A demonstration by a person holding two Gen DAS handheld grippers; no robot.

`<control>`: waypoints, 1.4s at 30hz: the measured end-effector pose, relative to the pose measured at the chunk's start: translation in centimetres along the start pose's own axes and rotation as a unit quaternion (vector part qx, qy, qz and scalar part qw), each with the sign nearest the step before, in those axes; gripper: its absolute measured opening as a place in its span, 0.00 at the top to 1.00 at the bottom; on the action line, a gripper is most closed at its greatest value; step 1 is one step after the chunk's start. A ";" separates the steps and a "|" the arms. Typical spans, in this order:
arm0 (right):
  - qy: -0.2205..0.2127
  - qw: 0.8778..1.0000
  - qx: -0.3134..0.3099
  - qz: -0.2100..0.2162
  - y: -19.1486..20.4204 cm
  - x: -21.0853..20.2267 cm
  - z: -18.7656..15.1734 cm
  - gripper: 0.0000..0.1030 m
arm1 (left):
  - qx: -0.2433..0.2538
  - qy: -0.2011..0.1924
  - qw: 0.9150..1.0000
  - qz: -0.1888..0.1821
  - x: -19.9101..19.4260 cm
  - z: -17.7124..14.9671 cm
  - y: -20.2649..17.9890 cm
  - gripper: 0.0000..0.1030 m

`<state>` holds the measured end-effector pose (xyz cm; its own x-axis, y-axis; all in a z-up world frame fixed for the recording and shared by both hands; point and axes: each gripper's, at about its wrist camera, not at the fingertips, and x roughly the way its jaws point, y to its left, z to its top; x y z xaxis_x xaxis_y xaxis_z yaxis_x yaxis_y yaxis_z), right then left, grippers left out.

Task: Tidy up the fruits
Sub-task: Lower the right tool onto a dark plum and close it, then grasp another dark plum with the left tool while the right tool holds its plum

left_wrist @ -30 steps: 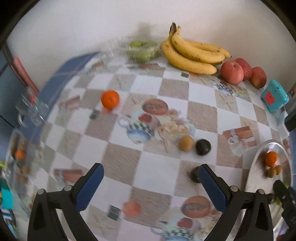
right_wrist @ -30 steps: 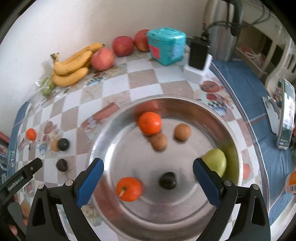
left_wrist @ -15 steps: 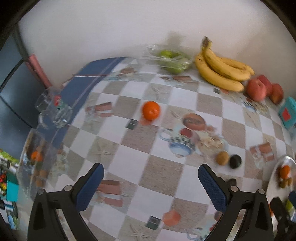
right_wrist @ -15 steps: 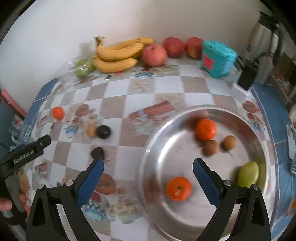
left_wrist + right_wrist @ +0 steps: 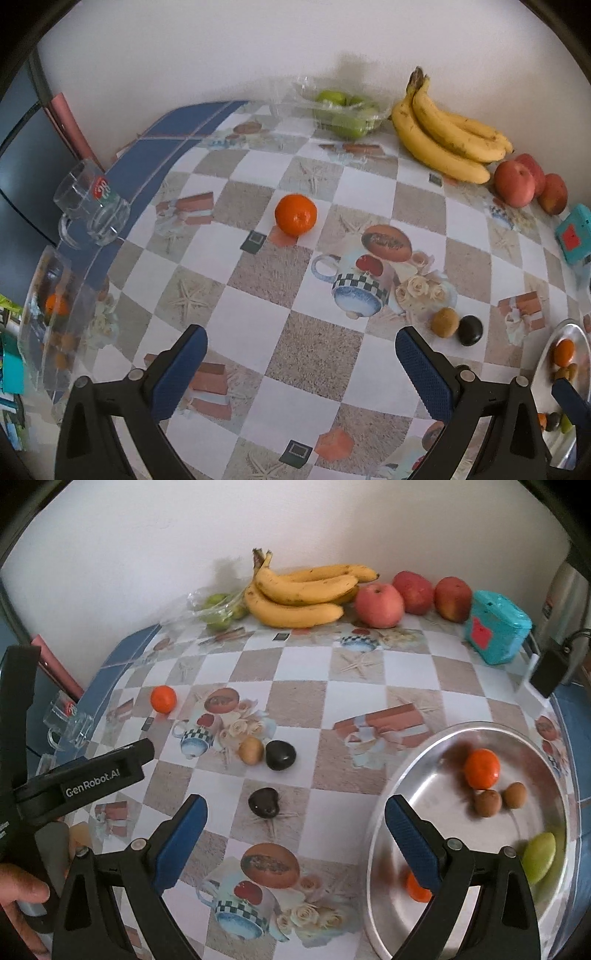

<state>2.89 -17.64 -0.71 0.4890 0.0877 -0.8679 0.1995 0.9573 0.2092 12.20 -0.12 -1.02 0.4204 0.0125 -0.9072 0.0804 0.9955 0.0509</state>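
A loose orange (image 5: 296,215) (image 5: 163,698) lies on the checked tablecloth, ahead of my open left gripper (image 5: 300,365). A kiwi (image 5: 446,322) (image 5: 250,750) and a dark fruit (image 5: 470,330) (image 5: 280,755) sit side by side mid-table. Another dark fruit (image 5: 263,802) lies just ahead of my open right gripper (image 5: 294,834). The steel tray (image 5: 406,771) (image 5: 546,354) at the right holds two oranges (image 5: 481,768), two kiwis (image 5: 487,803) and a green fruit (image 5: 538,856). Both grippers are empty.
Bananas (image 5: 303,594) (image 5: 443,136), red apples (image 5: 379,604) (image 5: 514,184) and bagged green fruit (image 5: 343,110) line the back wall. A teal box (image 5: 495,631), a kettle and a black plug stand at the right. A glass mug (image 5: 90,206) stands at the left edge. A hand (image 5: 18,893) holds the left gripper.
The right gripper has swung left off the tray toward the loose dark fruit. The left gripper's view has shifted back right, with the orange now nearer its centre. Both stayed open.
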 end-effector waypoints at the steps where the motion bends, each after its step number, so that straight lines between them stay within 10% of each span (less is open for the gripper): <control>1: 0.004 1.000 -0.001 -0.003 0.1 0.4 0.0 0.06 | -0.002 0.008 1.000 0.003 0.7 0.0 -0.1 0.00; 23: 0.078 0.997 -0.026 -0.005 2.5 6.4 0.5 0.60 | -0.022 0.050 0.998 -0.011 4.7 1.0 -0.6 0.00; 42: 0.092 0.995 0.004 0.024 2.1 6.9 0.2 0.76 | -0.016 0.057 0.998 -0.028 5.6 2.1 -2.8 0.00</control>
<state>6.91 -15.05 -6.19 0.3339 0.1829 -0.9247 0.1861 0.9489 0.2548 16.24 -3.05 -5.37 0.3112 -0.0339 -0.9497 0.0705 0.9974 -0.0125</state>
